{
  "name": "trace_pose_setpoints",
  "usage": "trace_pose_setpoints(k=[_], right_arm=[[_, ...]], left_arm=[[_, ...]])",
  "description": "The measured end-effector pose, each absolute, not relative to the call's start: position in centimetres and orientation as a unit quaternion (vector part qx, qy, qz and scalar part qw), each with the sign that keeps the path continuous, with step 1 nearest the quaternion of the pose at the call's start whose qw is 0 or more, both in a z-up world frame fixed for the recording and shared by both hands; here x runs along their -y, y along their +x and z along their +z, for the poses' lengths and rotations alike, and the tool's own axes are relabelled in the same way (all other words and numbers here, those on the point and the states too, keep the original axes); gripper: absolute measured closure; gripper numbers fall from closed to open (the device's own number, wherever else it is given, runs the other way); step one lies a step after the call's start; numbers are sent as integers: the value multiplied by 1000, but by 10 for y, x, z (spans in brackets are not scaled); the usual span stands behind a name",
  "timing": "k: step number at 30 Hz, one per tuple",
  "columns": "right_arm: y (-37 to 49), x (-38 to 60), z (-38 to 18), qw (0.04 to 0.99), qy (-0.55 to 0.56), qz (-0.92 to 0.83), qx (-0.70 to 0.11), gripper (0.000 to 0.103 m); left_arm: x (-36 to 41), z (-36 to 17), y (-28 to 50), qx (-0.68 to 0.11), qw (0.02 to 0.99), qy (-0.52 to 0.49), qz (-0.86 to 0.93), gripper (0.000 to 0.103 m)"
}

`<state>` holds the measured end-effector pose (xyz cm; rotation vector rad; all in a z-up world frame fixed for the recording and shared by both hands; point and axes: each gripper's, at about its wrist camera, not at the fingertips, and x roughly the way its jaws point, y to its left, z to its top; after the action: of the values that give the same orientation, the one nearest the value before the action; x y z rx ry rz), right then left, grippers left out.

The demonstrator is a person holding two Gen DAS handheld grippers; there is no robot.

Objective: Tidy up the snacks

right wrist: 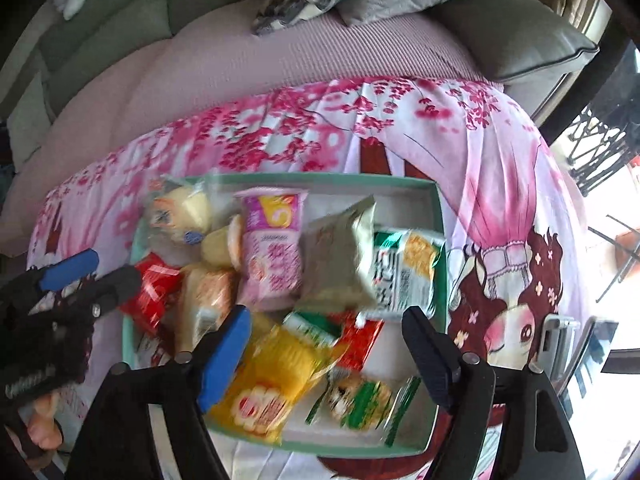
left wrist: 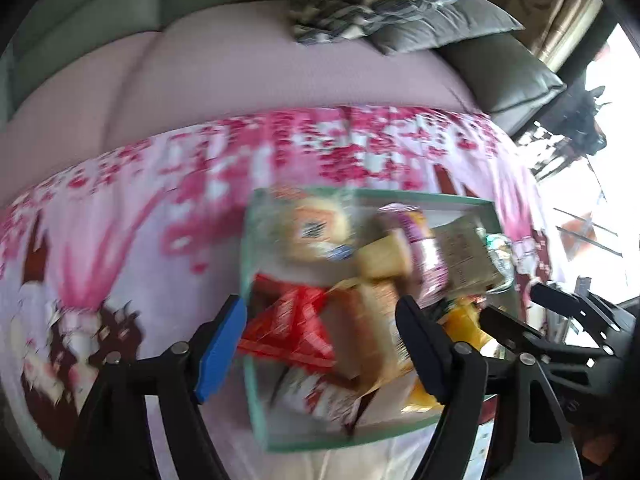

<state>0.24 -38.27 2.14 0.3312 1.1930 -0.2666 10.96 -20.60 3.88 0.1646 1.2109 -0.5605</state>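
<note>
Sofa-side surface draped in a pink cherry-blossom cloth [right wrist: 460, 152], bearing a shallow green-rimmed tray [right wrist: 440, 240] of light, crinkly, probably slippery snack packets [right wrist: 276, 256], best pinched at sealed edges; left tongs [left wrist: 320, 344] and right tongs [right wrist: 328, 352] spread, empty.

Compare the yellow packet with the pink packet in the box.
The yellow packet lies at the box's near edge, between the right tool's fingers; the pink packet sits farther back, mid-box. The yellow one shows a red-and-white label; the pink one has a yellow swirl on top. Both are sealed snack wrappers inside the green box.
</note>
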Motion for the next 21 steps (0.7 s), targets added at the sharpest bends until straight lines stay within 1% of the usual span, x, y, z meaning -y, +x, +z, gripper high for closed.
trace_pose_setpoints(k=[2,3,4,6,14,17,21], right_arm=[[-14,370,22,817,155,-121,-542,12],[-21,364,21,821,159,-116,-536,3],[-30,356,18,824,171,-112,-528,0],[-42,344,14,826,186,-104,-521,0],[-70,286,4,848,186,-103,-486,0],[-74,272,-1,851,188,-118,-477,0],[-74,261,-8,852,199,-128,-467,0]], left_arm=[[191,39,101,-550,795,78,-242,18],[182,38,95,-545,801,78,-235,17],[174,37,91,-542,804,78,-230,16],[158,34,80,-537,812,78,-216,15],[99,19,49,-512,842,73,-155,14],[85,8,44,-516,843,61,-140,14],[78,-11,39,-521,841,70,-124,14]])
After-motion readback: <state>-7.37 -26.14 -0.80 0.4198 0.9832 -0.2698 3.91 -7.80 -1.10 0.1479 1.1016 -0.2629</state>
